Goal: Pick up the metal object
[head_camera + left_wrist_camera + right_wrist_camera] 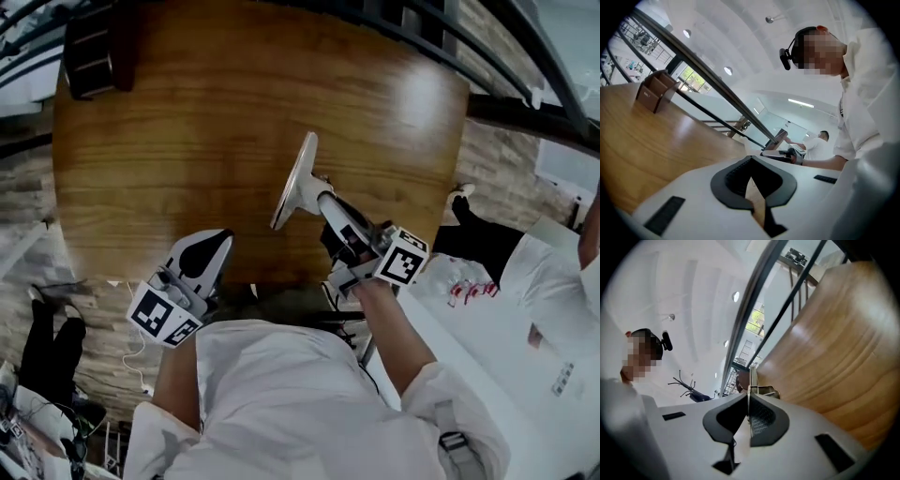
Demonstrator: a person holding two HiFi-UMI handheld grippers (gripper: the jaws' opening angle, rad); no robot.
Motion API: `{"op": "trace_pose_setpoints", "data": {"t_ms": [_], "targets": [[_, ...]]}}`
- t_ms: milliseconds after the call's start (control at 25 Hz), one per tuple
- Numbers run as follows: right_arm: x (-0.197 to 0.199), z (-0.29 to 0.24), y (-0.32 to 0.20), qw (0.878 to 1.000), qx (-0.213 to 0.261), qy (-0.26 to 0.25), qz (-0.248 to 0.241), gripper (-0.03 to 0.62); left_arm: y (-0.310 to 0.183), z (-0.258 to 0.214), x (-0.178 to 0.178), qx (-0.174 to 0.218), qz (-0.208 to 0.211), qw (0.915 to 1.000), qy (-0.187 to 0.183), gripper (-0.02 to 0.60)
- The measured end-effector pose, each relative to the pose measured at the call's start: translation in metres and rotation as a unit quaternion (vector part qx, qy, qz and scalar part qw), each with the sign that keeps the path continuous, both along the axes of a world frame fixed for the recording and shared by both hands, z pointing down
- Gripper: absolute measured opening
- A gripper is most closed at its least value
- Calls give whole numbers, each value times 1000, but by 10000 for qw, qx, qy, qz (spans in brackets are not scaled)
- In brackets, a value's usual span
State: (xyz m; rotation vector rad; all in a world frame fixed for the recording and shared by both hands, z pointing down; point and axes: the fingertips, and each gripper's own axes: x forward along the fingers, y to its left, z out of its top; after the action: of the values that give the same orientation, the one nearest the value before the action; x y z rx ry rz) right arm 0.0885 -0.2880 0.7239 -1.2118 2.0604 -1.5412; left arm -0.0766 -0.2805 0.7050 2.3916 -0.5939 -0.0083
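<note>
Pinched edge-on in the right gripper (307, 191), just right of centre in the head view: a thin, flat, silvery metal plate (292, 183), tilted with its top toward the upper right. Held that way because a sheet this thin offers only 1 rim to bite on. Judged to be clear of the glossy brown wooden table (187, 141), though no view shows the gap plainly.

Confirmed in the right gripper view: 2 dark pads pressed together on the plate (750, 380), which runs as a bright vertical line up from the gripper's mouth (749, 401). Jaws as good as closed, with only the sheet's thickness between them. Small bent metal fitting visible just right of that line, probably part of the same object.

Parked at the lower left of the head view, near the table's front edge: the left gripper (217, 246), kept out of the way. Jaws together in the left gripper view (750, 177), nothing held. Well apart at the upper left: a brown wooden box (655, 91), not involved.

Pick-up judged essentially done; main risk now a slip of the smooth sheet.
</note>
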Motion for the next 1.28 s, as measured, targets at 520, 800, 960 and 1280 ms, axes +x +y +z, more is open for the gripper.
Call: {"op": "trace_pose_setpoints", "data": {"t_ms": [520, 800, 960, 1280], "targets": [[-2, -276, 49, 9565, 2503, 861, 1225, 27, 0, -234, -61, 1607, -266, 9866, 97, 11], [10, -387, 97, 8921, 3686, 1996, 1685, 26, 22, -332, -67, 2368, -397, 9706, 157, 11], [32, -429, 138, 8376, 4174, 2921, 1974, 26, 40, -365, -65, 2559, -751, 9638, 34, 11], [101, -448, 212, 7832, 4127, 4106, 2183, 26, 99, -401, -35, 2743, -1391, 9515, 48, 11]]}}
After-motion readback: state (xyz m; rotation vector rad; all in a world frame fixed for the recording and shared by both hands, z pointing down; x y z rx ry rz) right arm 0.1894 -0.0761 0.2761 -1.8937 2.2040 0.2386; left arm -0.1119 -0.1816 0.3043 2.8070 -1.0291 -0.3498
